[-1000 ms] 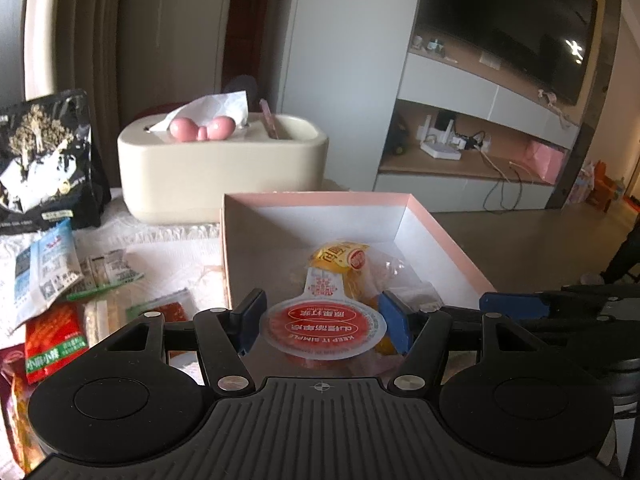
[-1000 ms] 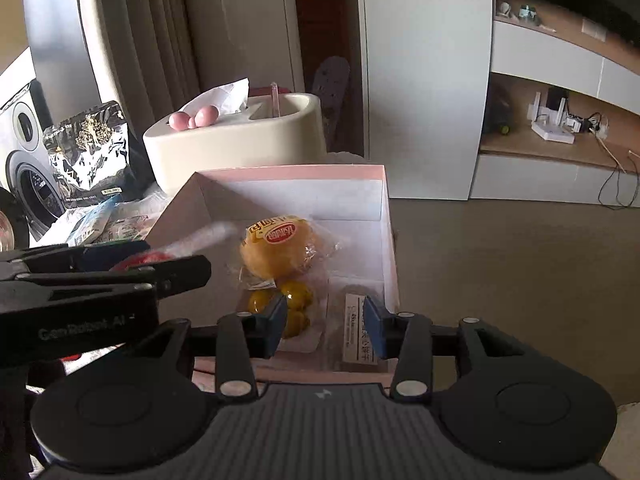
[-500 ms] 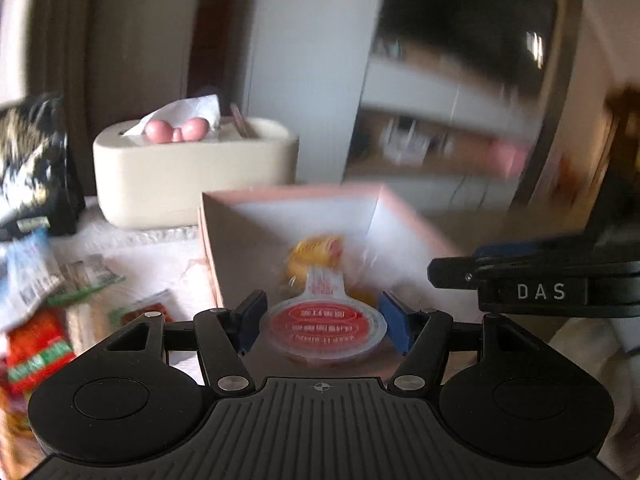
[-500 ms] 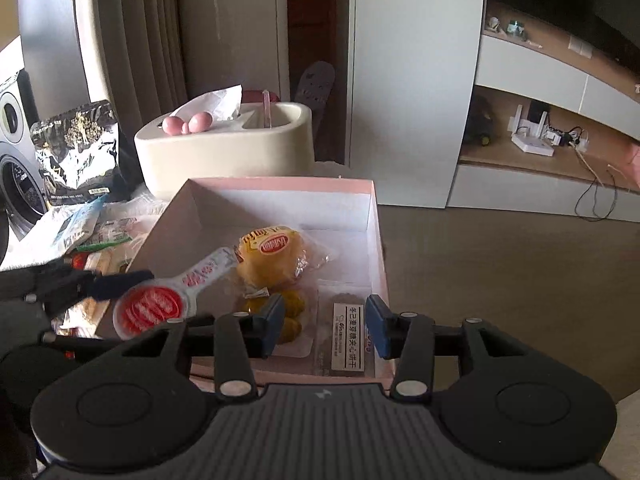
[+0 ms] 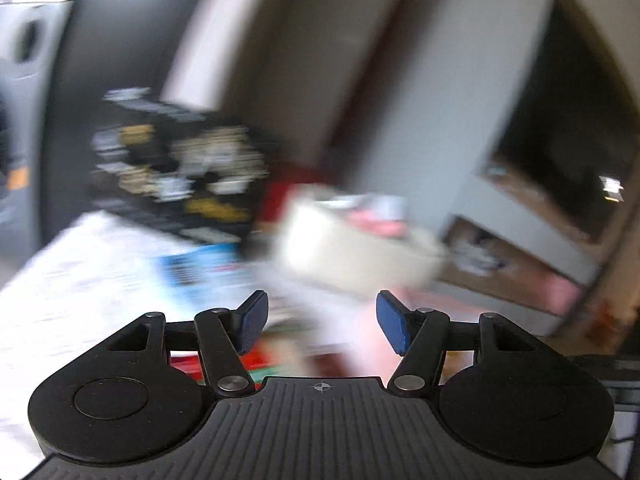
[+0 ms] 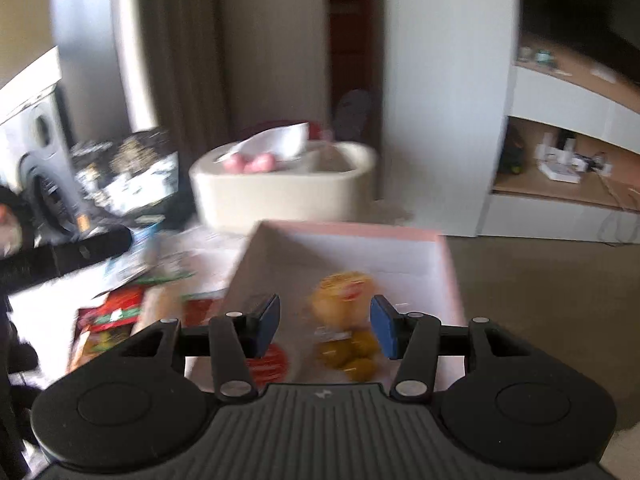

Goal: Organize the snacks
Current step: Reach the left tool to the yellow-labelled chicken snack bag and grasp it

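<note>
Now both grippers, the left gripper [image 5: 318, 322] with jaws closing on nothing and the right gripper [image 6: 324, 326] with jaws opening on nothing above the pink box [image 6: 450, 276], seem between picks, so next comes choosing a loose packet [image 6: 114, 310] at the left.

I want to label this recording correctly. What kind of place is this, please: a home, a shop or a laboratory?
Most likely a home living room. A dark television hangs above a low media shelf, a tissue box stands on the table, and what looks like a washing machine is at the left edge.
</note>
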Available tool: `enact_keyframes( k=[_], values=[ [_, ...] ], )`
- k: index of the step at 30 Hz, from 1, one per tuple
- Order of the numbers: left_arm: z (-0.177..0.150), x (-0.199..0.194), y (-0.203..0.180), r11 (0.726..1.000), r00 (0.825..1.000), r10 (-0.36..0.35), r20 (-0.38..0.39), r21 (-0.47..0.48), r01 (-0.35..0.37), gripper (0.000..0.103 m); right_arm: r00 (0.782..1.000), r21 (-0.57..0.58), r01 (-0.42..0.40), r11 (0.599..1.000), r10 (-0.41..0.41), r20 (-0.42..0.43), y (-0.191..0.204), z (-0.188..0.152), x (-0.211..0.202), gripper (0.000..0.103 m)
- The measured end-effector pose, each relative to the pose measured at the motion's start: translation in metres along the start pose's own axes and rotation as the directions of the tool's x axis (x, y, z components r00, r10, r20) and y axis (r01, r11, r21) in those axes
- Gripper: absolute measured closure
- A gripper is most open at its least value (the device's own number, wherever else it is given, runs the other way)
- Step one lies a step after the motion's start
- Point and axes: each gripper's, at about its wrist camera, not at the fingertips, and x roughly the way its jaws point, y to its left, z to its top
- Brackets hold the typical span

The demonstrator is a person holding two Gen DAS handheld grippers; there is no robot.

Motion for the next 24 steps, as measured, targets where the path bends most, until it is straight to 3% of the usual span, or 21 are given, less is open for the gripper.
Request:
enact_keyframes(
  k=[5,9,10,12,13,18,22,24],
  values=[
    [-0.013,-0.019,0.062,0.983,0.979,0.177,-0.1,-0.021,-0.18,0.038,0.992,-0.116,-0.125,0.985,0.121,-0.044,0.062,-0.007,0.016,0.053],
    [-0.03,-0.029,0.083,0.97,0.959,0.24,-0.148,0.064,-0.233,0.037,0.982,-0.203,-0.187,0.961,0.174,-0.077,0.11,-0.012,0.03,0.053],
    [-0.033,-0.03,0.087,0.97,0.957,0.241,-0.164,0.074,-0.232,0.038,0.979,-0.225,-0.197,0.954,0.182,-0.087,0.121,-0.013,0.035,0.054],
    [-0.036,-0.031,0.094,0.972,0.954,0.233,-0.19,0.067,-0.224,0.038,0.978,-0.27,-0.202,0.941,0.178,-0.113,0.139,-0.016,0.046,0.072],
    [-0.037,-0.029,0.096,0.974,0.954,0.226,-0.199,0.06,-0.218,0.038,0.975,-0.288,-0.208,0.935,0.175,-0.136,0.146,-0.018,0.053,0.074],
    [-0.041,-0.029,0.109,0.983,0.959,0.183,-0.219,0.025,-0.182,0.038,0.956,-0.29,-0.243,0.925,0.178,-0.234,0.157,-0.029,0.076,0.075],
    [-0.041,-0.027,0.105,0.988,0.962,0.154,-0.227,0.033,-0.15,0.038,0.97,-0.295,-0.172,0.94,0.109,-0.219,0.155,-0.036,0.086,0.075],
    [-0.04,-0.024,0.099,0.993,0.964,0.118,-0.237,0.033,-0.114,0.038,0.968,-0.267,-0.181,0.947,0.123,-0.217,0.15,-0.037,0.087,0.074]
  ],
)
